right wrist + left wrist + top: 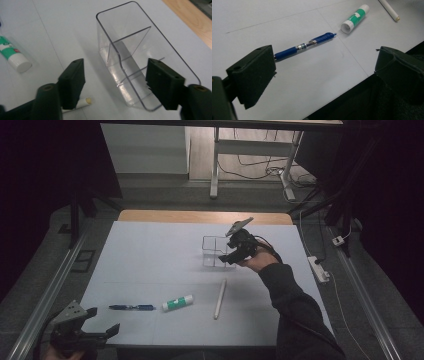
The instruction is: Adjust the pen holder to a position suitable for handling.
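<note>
The right gripper hung at the near end of the clear divided container, which stood upright on the white table sheet; its jaws were apart, one outside the wall and one over the inside, pressing nothing. The left gripper rested wide open at the near left edge, beside the blue pen, glue stick and white stick.

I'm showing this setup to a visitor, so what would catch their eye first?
Most likely the clear plastic divided organiser box, standing far on the white table sheet, with the right gripper at its near end, jaws apart. Next, the row nearer the person: blue pen, green-and-white glue stick and cream-white marker.
</note>
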